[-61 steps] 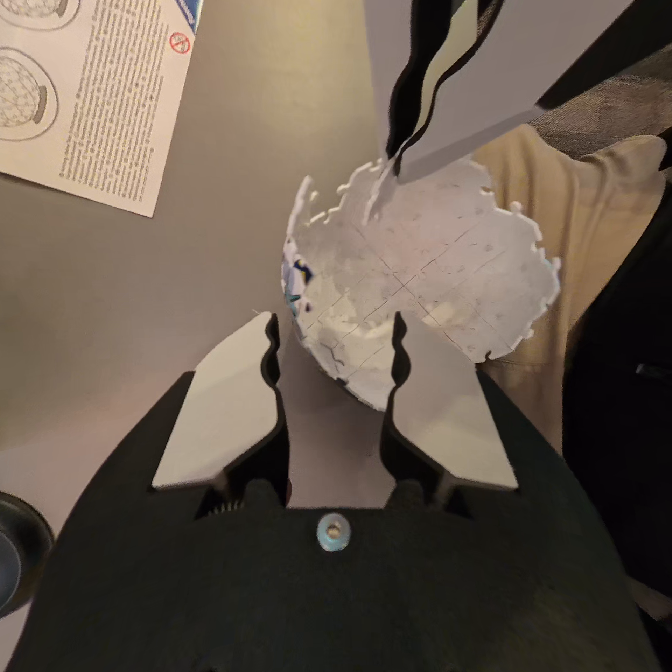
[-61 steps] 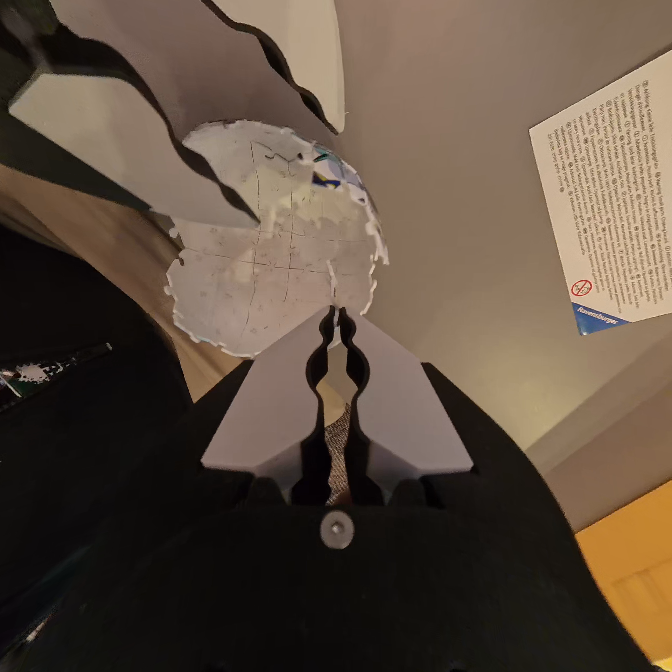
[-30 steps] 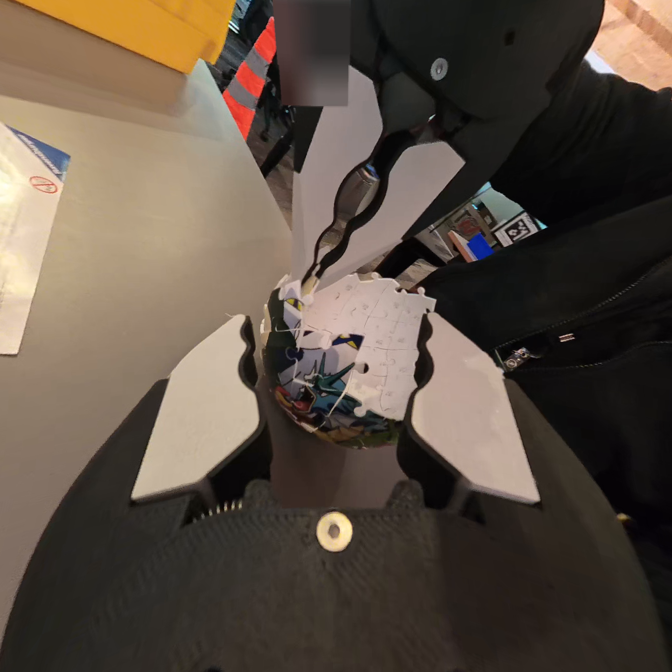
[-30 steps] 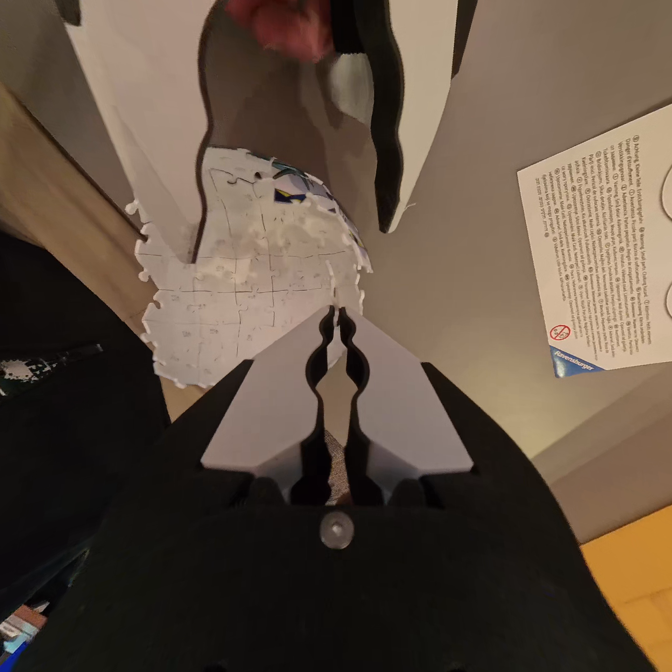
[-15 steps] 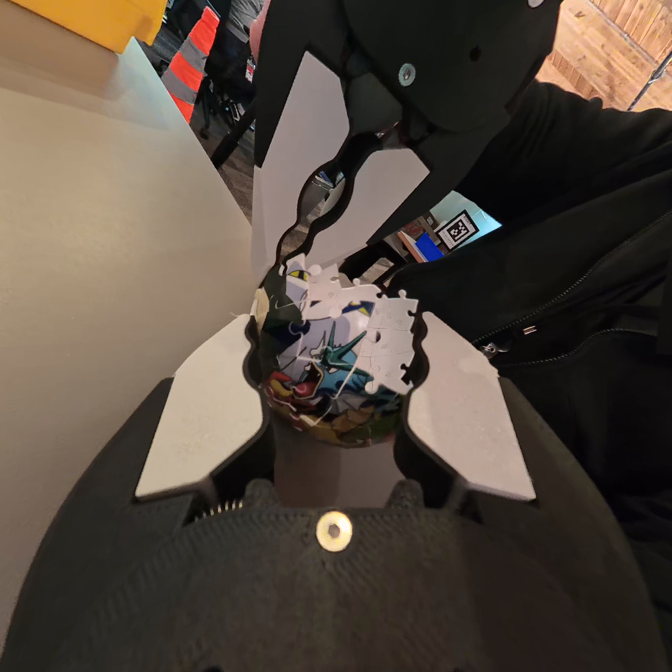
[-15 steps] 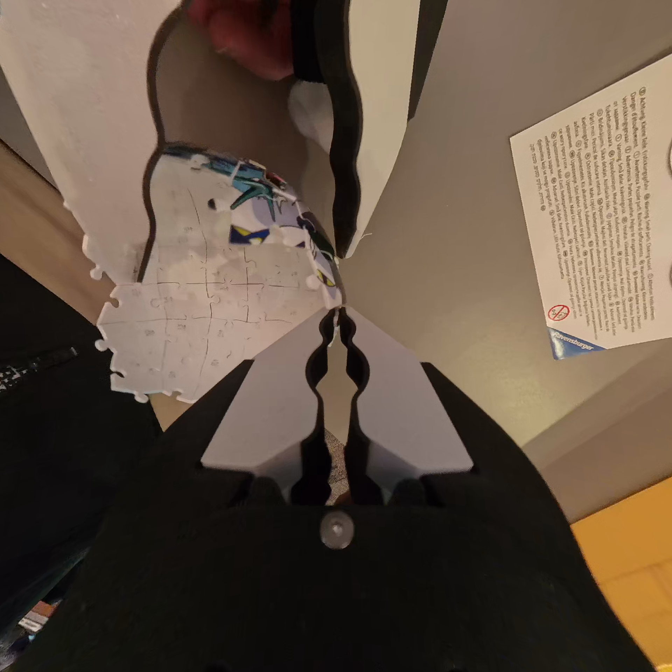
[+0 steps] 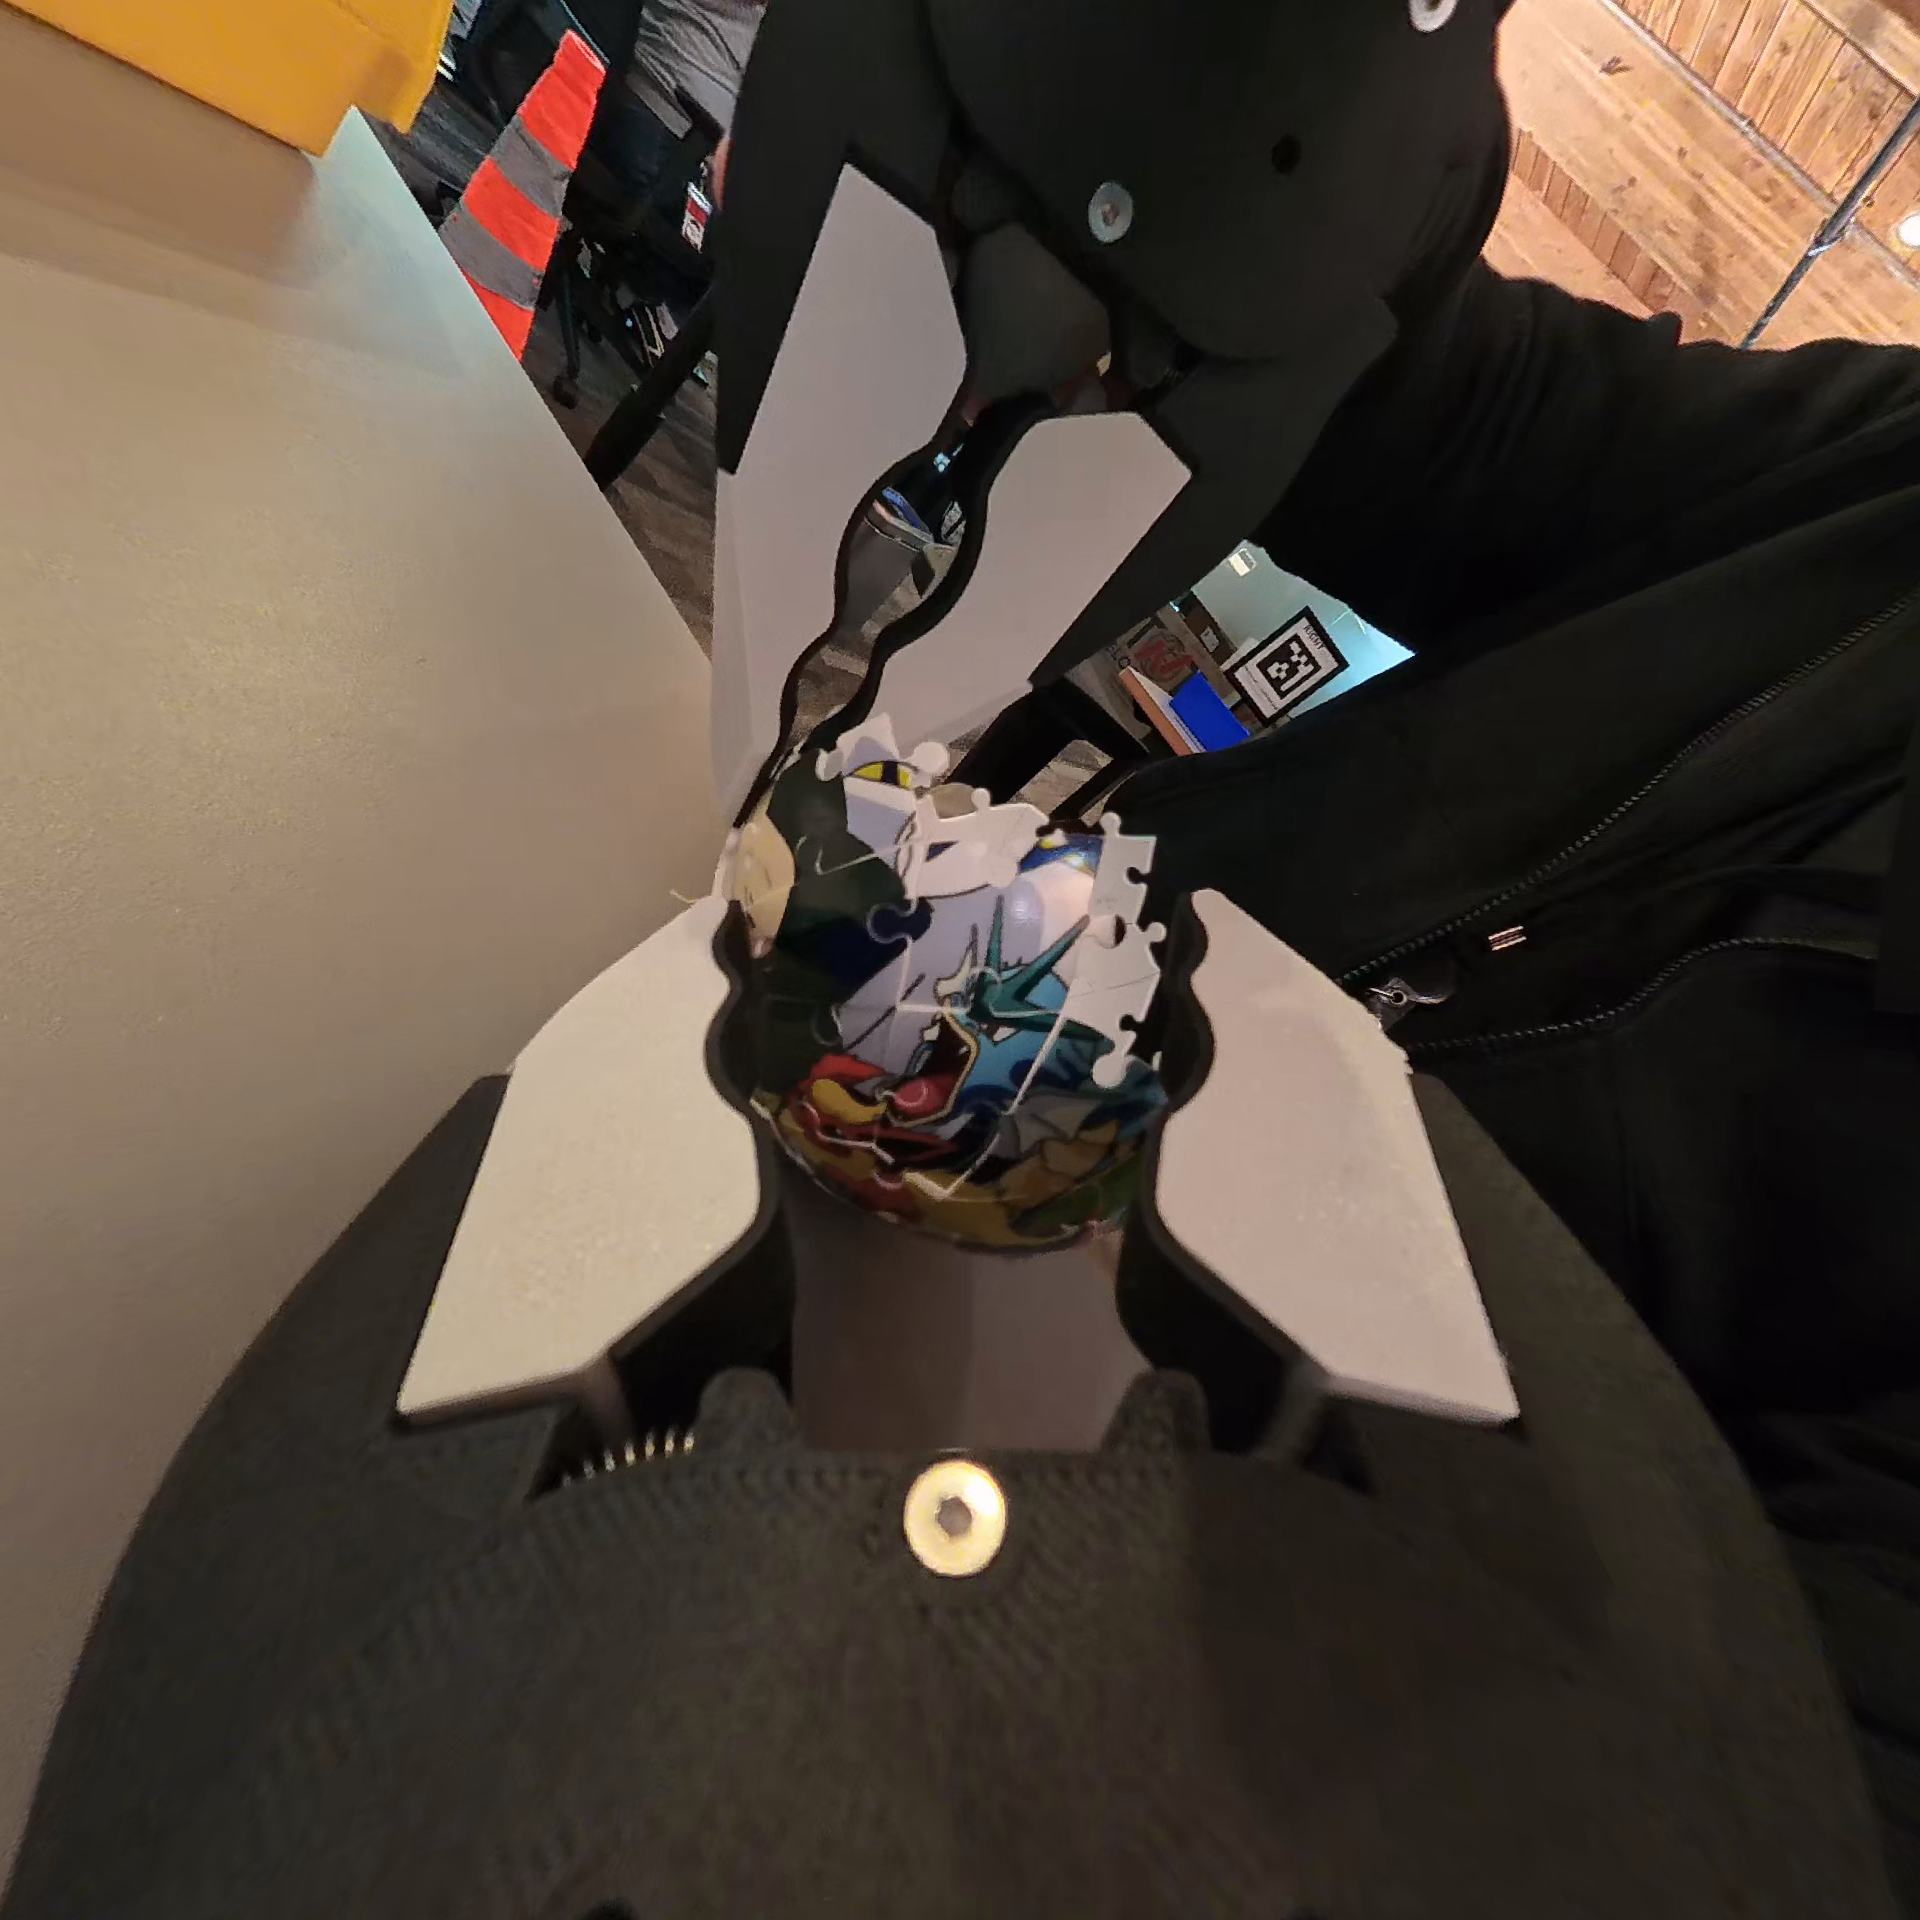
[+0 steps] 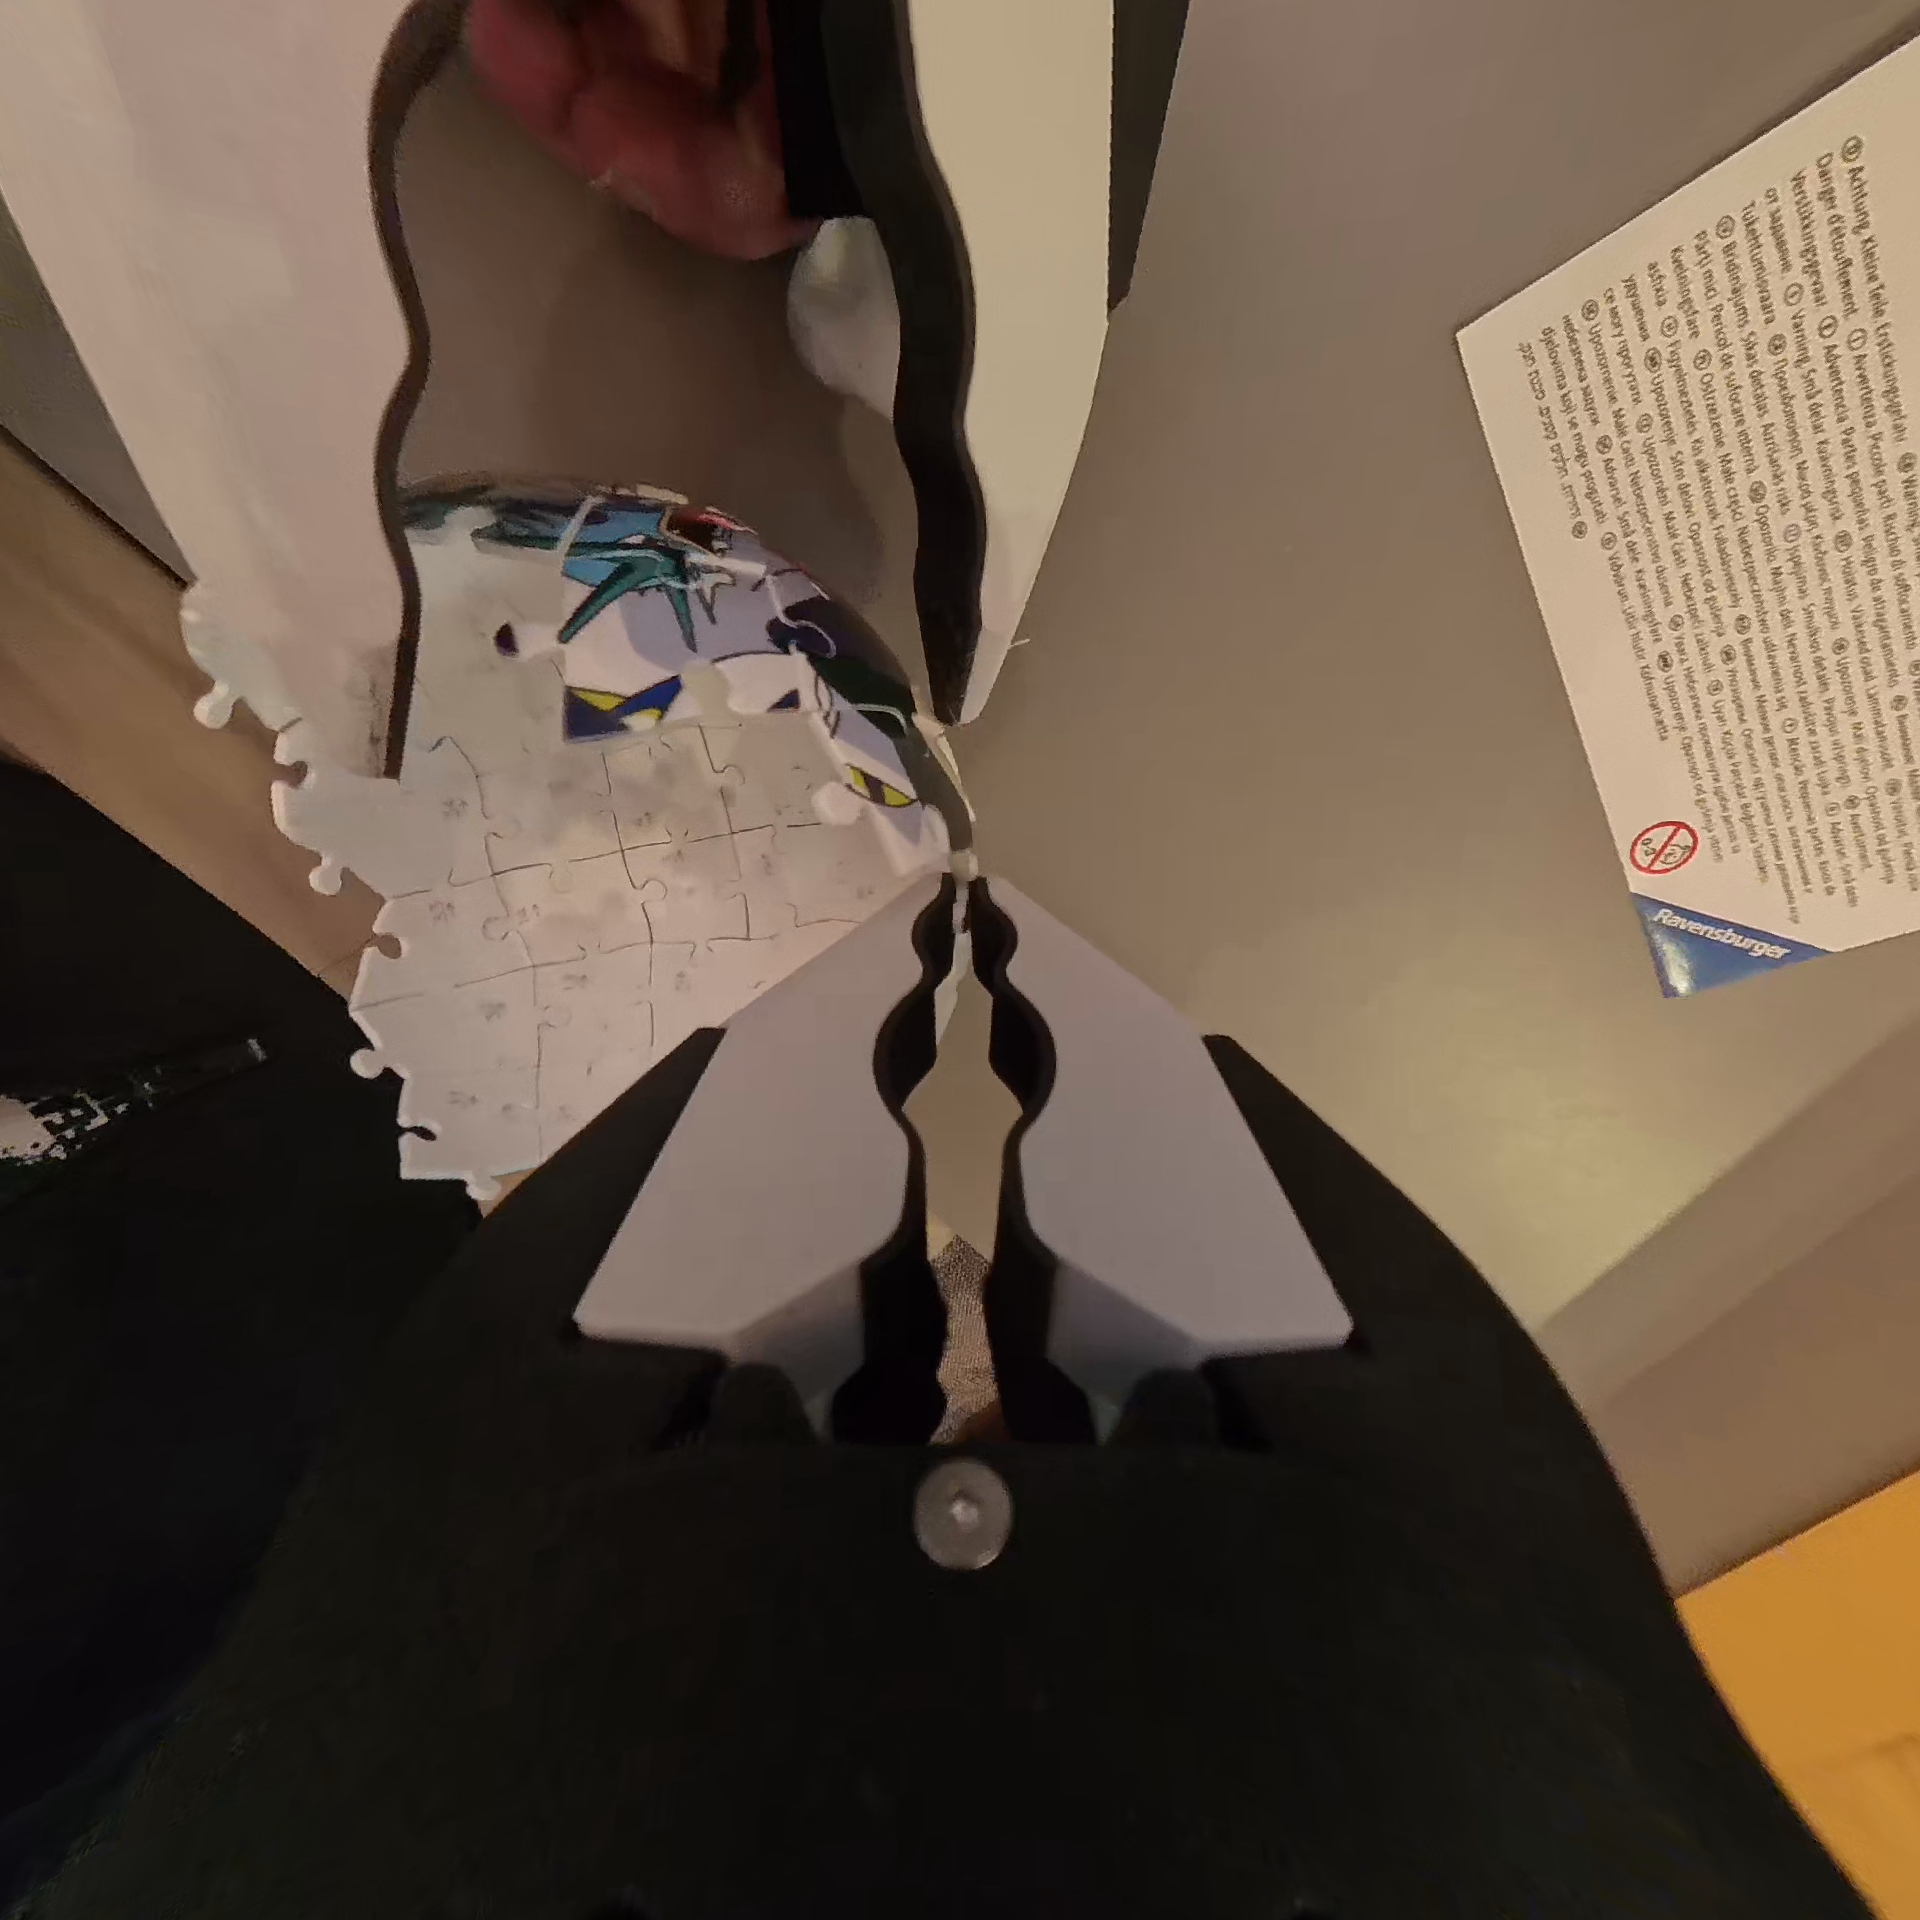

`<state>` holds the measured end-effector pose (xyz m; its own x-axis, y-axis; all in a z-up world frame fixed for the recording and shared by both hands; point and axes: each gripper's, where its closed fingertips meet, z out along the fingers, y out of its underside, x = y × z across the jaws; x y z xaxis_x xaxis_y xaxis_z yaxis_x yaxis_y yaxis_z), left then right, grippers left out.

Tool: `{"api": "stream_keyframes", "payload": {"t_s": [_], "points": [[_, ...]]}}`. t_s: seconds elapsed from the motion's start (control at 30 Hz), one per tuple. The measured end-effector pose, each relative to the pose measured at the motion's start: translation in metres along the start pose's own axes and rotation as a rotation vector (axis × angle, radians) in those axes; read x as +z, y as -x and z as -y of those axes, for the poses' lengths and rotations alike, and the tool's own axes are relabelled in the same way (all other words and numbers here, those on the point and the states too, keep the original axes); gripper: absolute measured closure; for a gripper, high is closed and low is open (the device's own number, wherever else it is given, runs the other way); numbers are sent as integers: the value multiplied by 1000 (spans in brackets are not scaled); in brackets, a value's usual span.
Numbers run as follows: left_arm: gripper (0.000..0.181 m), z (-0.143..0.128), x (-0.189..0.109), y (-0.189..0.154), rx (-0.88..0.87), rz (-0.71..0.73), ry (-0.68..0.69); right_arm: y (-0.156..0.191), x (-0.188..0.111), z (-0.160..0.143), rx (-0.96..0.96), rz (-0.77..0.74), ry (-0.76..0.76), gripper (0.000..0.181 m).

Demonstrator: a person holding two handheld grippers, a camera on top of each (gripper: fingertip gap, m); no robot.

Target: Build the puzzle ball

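The puzzle ball is a partly built shell, colourfully printed outside and white inside, with a jagged open rim. My left gripper holds it by its two sides, the printed side towards its camera. My right gripper comes in from above and is shut on the rim at the shell's upper left. In the right wrist view, the right gripper pinches the rim edge of the ball, whose white inside shows. The left gripper straddles the ball from the top.
The grey table lies to the left, its edge just behind the ball. A printed instruction sheet lies on it. A yellow box stands at the far end. A person's black jacket fills the right. A hand shows behind the left gripper.
The ball has been tipped from white inside up to printed side facing the left camera. My left gripper moved in around it and closed on its sides. The right gripper kept its pinch on the rim.
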<state>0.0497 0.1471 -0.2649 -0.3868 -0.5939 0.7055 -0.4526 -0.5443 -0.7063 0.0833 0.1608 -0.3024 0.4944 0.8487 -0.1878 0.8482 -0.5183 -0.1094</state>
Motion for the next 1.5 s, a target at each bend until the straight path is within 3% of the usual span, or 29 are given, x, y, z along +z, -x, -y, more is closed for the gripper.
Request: {"api": "stream_keyframes", "payload": {"t_s": [0.33,1.5], "points": [[108,1,0,-1,8,-4,-6,-2,0,2,64,12,-97,181],[109,9,1,-4,21,-53,-62,-1,1,2,34,17,-187,181]]}}
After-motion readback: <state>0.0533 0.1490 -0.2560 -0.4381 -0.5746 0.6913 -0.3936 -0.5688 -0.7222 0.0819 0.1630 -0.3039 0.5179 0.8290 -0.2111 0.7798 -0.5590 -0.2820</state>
